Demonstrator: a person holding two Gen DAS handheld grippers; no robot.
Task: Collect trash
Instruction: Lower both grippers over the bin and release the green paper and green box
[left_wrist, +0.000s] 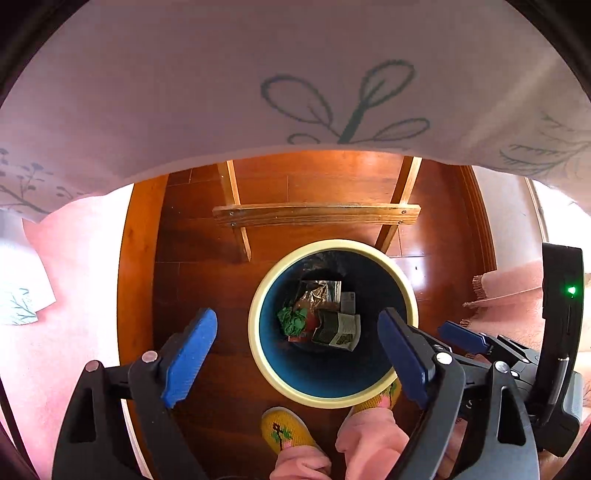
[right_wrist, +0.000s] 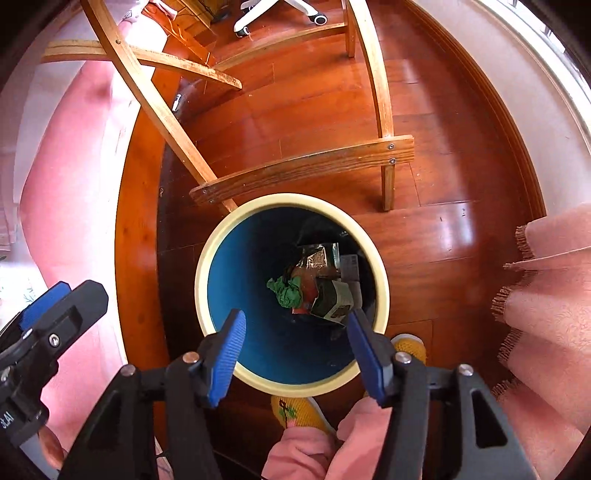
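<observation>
A round bin (left_wrist: 255, 325) with a cream rim and blue inside stands on the wooden floor below both grippers. At its bottom lie a crumpled green paper (left_wrist: 291, 319), a silver foil wrapper (left_wrist: 321, 291) and a printed carton (left_wrist: 338, 328). My left gripper (left_wrist: 297, 317) hangs open over the bin's mouth with nothing between its blue pads. In the right wrist view the same bin (right_wrist: 201, 284) holds the green paper (right_wrist: 286, 291) and carton (right_wrist: 332, 302). My right gripper (right_wrist: 295, 314) is open and empty above the rim's near side. The two grippers hang side by side.
A wooden frame crossbar (left_wrist: 317, 214) stands on the floor just behind the bin. A white leaf-print cloth (left_wrist: 332, 92) hangs above. The person's yellow slippers (left_wrist: 284, 428) touch the bin's near side. A fringed pink cloth (right_wrist: 546, 280) lies right, and a chair base (right_wrist: 277, 11) stands far back.
</observation>
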